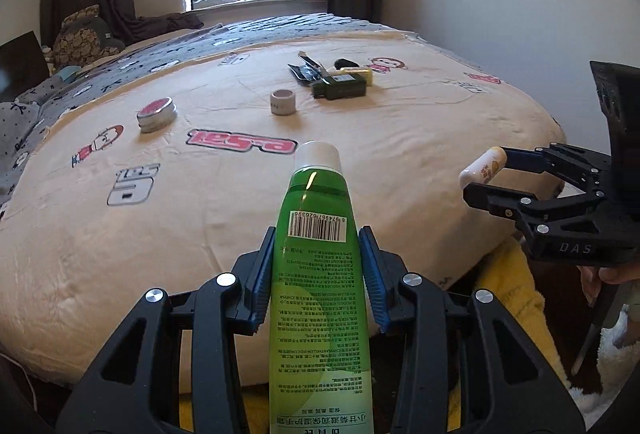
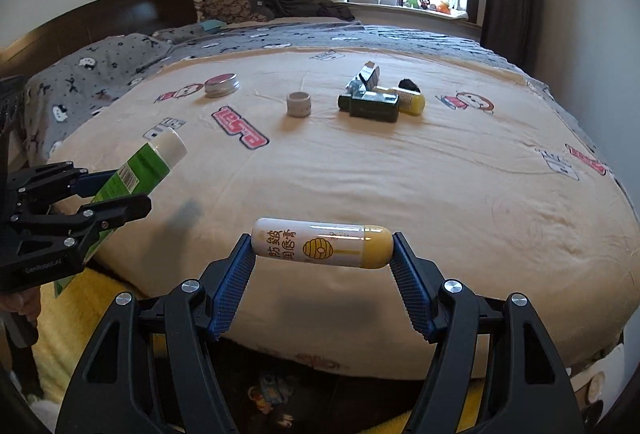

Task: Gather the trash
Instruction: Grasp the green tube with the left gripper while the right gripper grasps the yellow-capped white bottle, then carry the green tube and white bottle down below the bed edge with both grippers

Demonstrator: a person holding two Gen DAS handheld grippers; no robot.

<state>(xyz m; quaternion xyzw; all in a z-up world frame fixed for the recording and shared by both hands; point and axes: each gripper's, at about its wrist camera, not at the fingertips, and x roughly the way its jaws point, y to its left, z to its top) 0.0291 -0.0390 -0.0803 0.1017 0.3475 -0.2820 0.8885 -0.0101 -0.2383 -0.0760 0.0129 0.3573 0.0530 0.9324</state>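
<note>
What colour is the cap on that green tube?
White. The cap on the green tube shows best in the left wrist view.

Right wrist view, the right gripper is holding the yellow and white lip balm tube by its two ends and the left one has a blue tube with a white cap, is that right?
Not quite: the tube in the left gripper is green, not blue, with a white cap. The right wrist view shows it, and the left wrist view confirms it. The right gripper does hold the yellow and white lip balm tube by its two ends.
</note>
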